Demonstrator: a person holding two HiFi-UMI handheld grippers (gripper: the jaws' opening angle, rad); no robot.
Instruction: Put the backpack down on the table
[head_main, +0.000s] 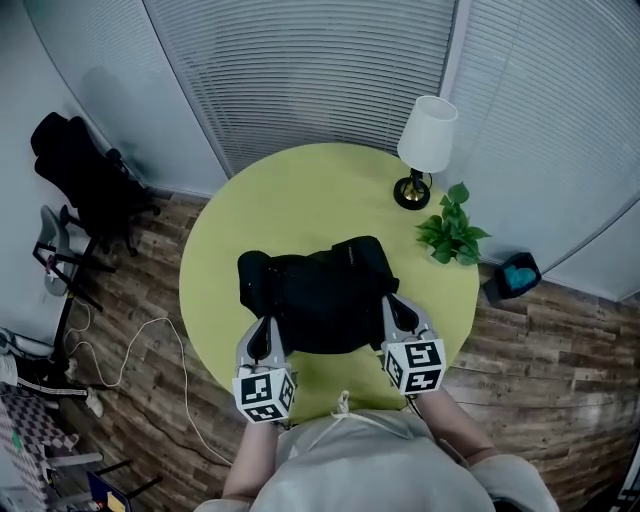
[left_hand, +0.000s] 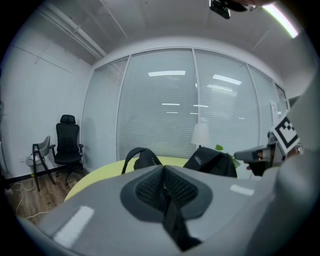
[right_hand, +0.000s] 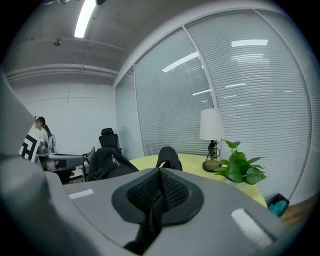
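The backpack (head_main: 318, 288) lies slumped on the round green worktop (head_main: 300, 185), in its nearer half, with a strip of bare surface between it and the near rim, so the setting-down looks as good as done and the remaining risks come from drawing away. The left tongs (head_main: 266, 338) and the right tongs (head_main: 402, 318) sit at the bag's near edge, one at each corner. Each gripper view shows its pads pressed together with only a dark seam between them and no part of the bag clearly caught. From above I cannot tell whether the tips touch the fabric or hang just over it. The likeliest trouble is a snag. The bag is soft and has loose webbing, and a carry loop (left_hand: 141, 156) stands up at its left side. A closed tip dragged through any of that would probably pull the bag towards the near rim, where it could slide off into the person's lap. A forward nudge matters less, because the lamp (head_main: 425, 145) and the plant (head_main: 452, 228) stand well apart from the bag at the far right. Only a hard shove would send it among them. Lifting straight clear before pulling away would avoid both.
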